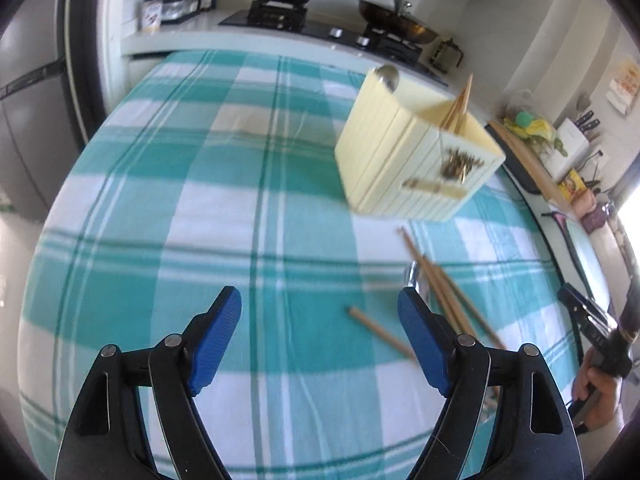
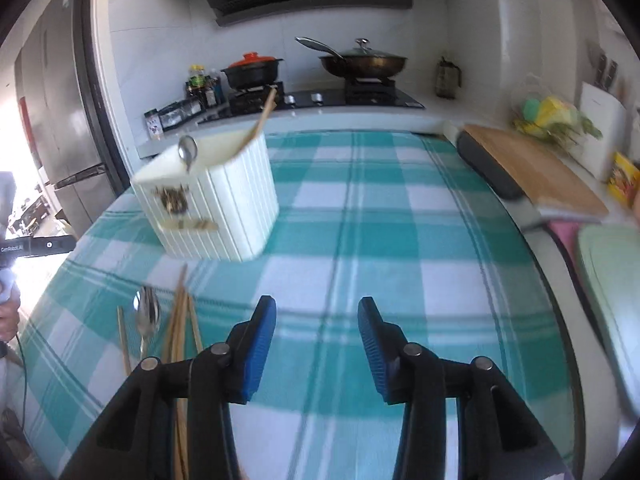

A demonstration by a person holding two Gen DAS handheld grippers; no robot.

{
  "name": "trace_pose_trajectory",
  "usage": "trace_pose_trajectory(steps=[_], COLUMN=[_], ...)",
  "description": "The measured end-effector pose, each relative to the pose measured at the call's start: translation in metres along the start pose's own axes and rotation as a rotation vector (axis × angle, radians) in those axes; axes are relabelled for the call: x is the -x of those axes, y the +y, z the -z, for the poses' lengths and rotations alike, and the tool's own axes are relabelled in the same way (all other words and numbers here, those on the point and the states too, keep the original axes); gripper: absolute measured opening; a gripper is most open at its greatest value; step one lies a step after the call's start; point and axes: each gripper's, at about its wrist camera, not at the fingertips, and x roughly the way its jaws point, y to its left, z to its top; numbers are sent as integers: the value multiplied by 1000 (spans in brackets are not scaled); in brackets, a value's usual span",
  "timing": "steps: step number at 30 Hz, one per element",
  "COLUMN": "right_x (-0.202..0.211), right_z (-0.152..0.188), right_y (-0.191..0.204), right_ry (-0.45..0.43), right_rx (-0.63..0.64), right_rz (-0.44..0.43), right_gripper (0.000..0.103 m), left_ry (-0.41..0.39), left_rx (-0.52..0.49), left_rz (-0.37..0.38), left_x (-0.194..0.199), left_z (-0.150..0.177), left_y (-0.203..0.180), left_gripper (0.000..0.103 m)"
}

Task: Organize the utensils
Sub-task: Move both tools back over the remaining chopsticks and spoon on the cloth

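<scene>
On checked cloth (image 1: 200, 220), ribbed cream holder (image 1: 408, 160) stands upright.

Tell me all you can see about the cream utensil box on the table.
The utensil box is a cream, rectangular holder with vertical ribs, plastic by its look, and a brownish print on one face. It stands upright on the green checked tablecloth. A metal spoon and some wooden chopsticks stick out of its open top. More chopsticks lie on the cloth before it, apart from it. No gripper touches it.
</scene>
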Motion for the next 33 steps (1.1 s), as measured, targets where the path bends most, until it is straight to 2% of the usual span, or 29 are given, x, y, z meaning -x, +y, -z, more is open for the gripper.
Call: trace_pose_trajectory(steps=[2, 5, 8, 12, 18, 25, 31, 33], right_x=[12, 20, 18, 18, 16, 10, 11, 11], right_z=[33, 60, 68, 78, 86, 86, 87, 87], right_y=[-7, -14, -12, -5, -1, -2, -6, -8], right_ry=[1, 4, 23, 17, 20, 48, 41, 42], right_rx=[-44, -95, -70, -49, -52, -58, -86, -96], right_rz=[43, 64, 68, 56, 40, 9, -15, -22], right_gripper=[44, 44, 44, 44, 44, 44, 44, 44], left_ry=[19, 17, 10, 21, 51, 29, 20, 27], left_rx=[21, 39, 44, 20, 56, 52, -60, -88], left_rz=[-16, -22, 15, 14, 20, -82, -219, -231], left_x=[-3, -8, -11, -13, -25, -44, -58, -57], left_z=[28, 52, 64, 74, 80, 78, 82, 87], left_y=[-1, -11, -27, -48, -70, -101, -119, -120], left_gripper=[82, 82, 82, 82, 87, 90, 94, 99])
